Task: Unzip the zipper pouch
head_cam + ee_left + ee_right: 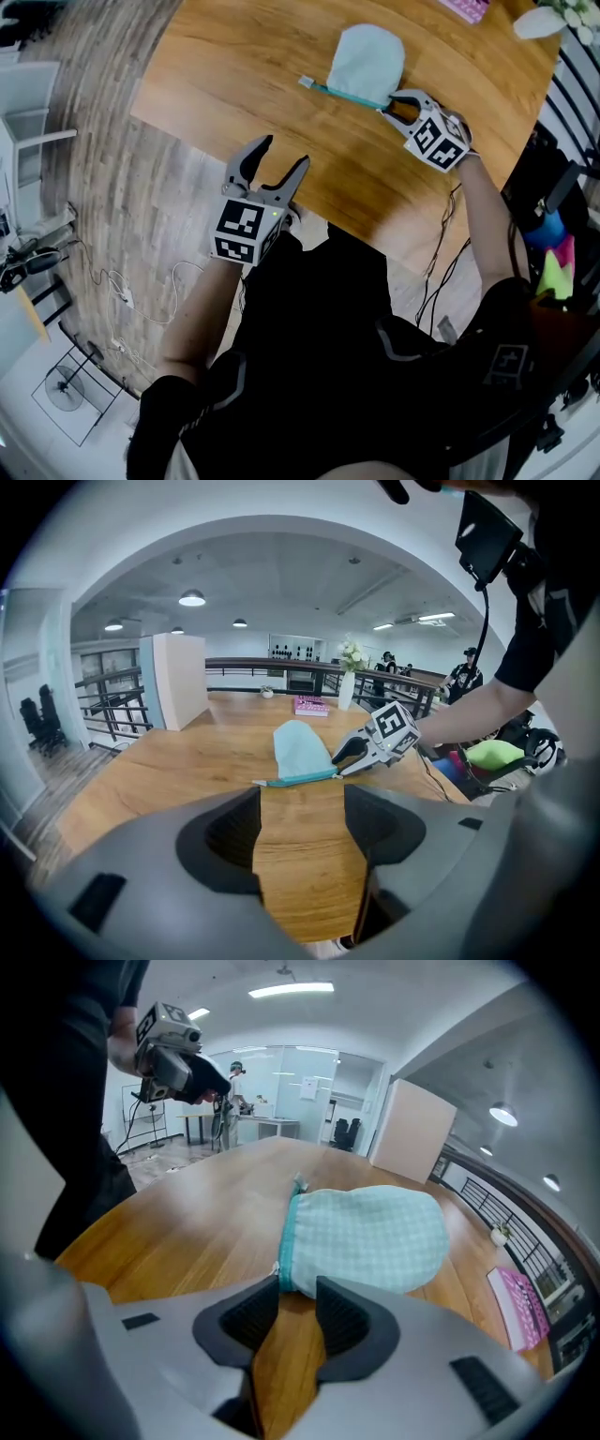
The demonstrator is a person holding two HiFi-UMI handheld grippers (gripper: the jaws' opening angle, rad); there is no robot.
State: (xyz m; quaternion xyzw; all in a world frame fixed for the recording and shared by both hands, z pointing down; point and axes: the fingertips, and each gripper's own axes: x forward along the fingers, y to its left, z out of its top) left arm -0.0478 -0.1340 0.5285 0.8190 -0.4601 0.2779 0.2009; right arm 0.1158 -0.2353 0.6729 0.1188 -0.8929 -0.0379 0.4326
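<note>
A pale teal checked zipper pouch (367,61) lies flat on the wooden table (234,56), its darker teal zipper edge (347,94) facing me. My right gripper (387,103) is at the zipper's right end. In the right gripper view the pouch (370,1237) has its near corner between the tips of that gripper (298,1283), and the jaws stand narrowly apart around it, open. My left gripper (281,155) hangs wide open over the table's near edge, well short of the pouch (300,750), with only bare wood between its jaws (302,803).
A pink book (466,7) lies at the table's far edge, next to a white vase with flowers (348,691). The table's near edge (309,202) runs just under my left gripper. Cables (141,300) trail on the floor at the left.
</note>
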